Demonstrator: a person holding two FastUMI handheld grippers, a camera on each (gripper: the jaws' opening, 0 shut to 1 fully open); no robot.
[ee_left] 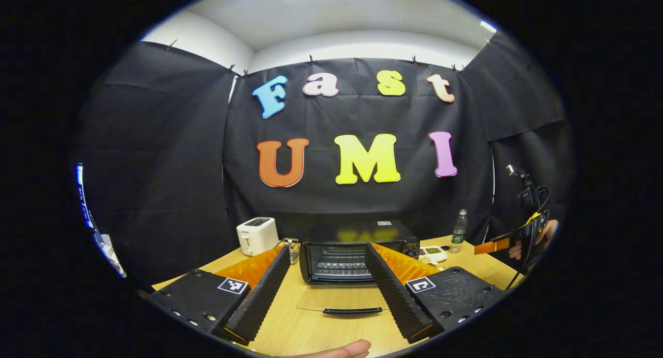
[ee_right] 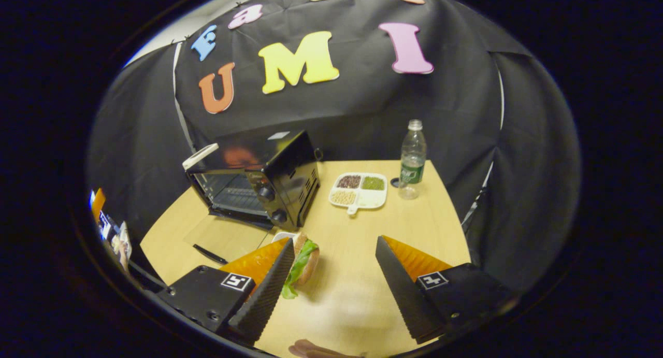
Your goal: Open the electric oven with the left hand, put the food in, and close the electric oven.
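The black electric oven (ee_left: 357,246) stands mid-table with its glass door (ee_left: 342,298) folded down flat, handle (ee_left: 352,311) nearest me, wire rack visible inside. My left gripper (ee_left: 327,250) is open in front of the door, its fingers either side of it and touching nothing. Seen from the right gripper view, the oven (ee_right: 269,182) and its lowered door (ee_right: 228,239) lie to the left. A sandwich with lettuce (ee_right: 301,265) lies on a small white plate (ee_right: 282,237), right by one finger of my open right gripper (ee_right: 335,242); the other finger is well clear of it.
A white toaster (ee_left: 257,235) stands left of the oven. A divided dish of beans (ee_right: 360,189), a plastic bottle (ee_right: 413,161) and its cap (ee_right: 394,182) sit right of the oven. The other gripper, held by a hand (ee_left: 513,244), shows far right.
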